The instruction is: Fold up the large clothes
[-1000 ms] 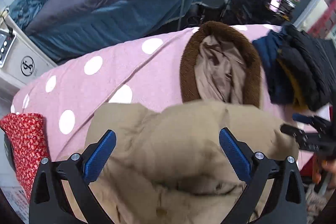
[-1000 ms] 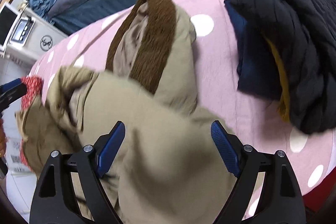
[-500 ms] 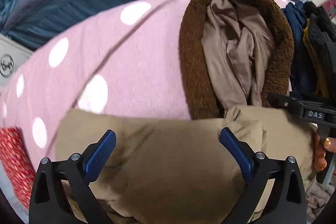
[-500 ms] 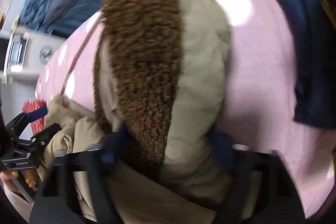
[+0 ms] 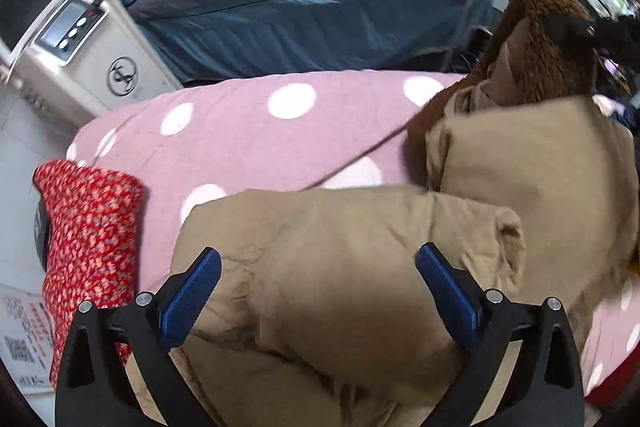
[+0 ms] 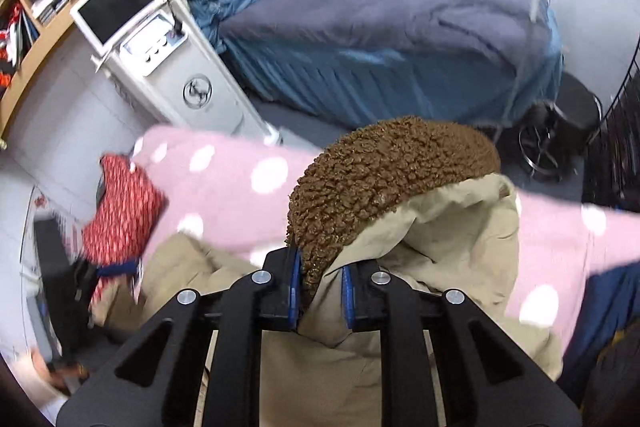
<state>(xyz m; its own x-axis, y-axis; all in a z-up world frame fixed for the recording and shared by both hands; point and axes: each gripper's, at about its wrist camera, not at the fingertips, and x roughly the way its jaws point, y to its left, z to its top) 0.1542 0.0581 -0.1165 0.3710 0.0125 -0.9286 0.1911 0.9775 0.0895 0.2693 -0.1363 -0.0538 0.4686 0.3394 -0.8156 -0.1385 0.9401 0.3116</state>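
A tan padded coat (image 5: 360,259) with a brown fleece-lined hood (image 5: 552,39) lies bunched on a pink polka-dot bed cover (image 5: 248,131). My left gripper (image 5: 318,283) is open above the coat's folded lower part, its jaws on either side of the fabric without holding it. My right gripper (image 6: 320,287) is shut on the hood's brown fleece edge (image 6: 384,171) and holds the hood raised off the bed. In the left wrist view the right gripper (image 5: 592,31) shows dark at the hood's top right.
A red patterned cloth (image 5: 88,227) hangs at the bed's left edge. A white machine with a screen (image 6: 160,55) stands beyond. A bed with grey and blue covers (image 6: 380,39) is behind. Dark clothes (image 6: 612,299) lie at the right.
My right gripper has shut on the hood's fleece edge and lifted it up. My left gripper has pulled back from the hood, staying open over the coat's lower part.
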